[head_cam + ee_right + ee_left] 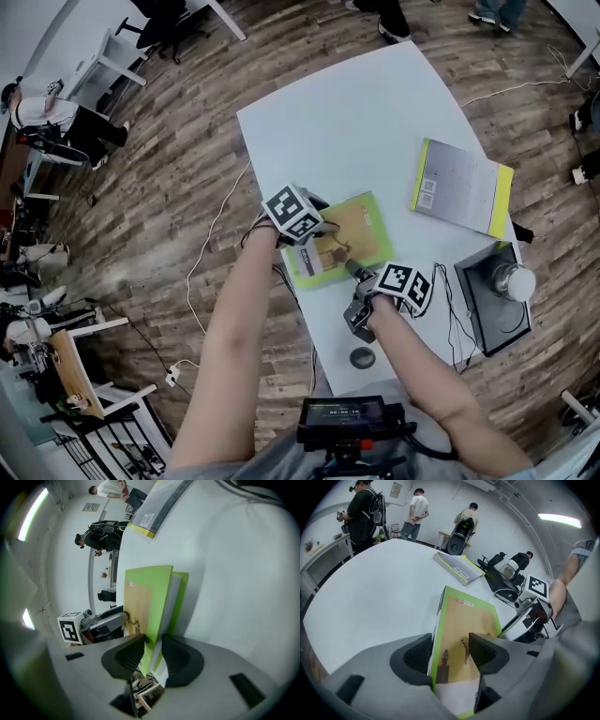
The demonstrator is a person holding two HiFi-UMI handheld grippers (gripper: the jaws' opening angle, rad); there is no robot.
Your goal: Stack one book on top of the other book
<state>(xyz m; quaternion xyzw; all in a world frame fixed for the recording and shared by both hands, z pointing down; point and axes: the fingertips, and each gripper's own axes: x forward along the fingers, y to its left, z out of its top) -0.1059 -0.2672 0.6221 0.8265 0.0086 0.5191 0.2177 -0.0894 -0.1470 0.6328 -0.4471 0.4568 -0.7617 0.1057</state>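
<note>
A green book with a tan cover picture [345, 240] is near the table's front edge, with a gripper on each side. My left gripper [317, 225] holds its left side: in the left gripper view the jaws [450, 649] are shut on the green book [466, 620], one on the spine side and one on the cover. My right gripper [354, 272] grips the near right corner; the right gripper view shows its jaws [152, 648] shut on the cover and pages [150, 602]. The second book [461, 187], grey with yellow edges, lies flat at the right, apart from both grippers.
The white table [347, 122] ends just in front of the green book. A black stand with a round white object [495, 292] and cables sit at the right front. A small dark disc [362, 357] lies near the front edge. People stand behind the table [415, 510].
</note>
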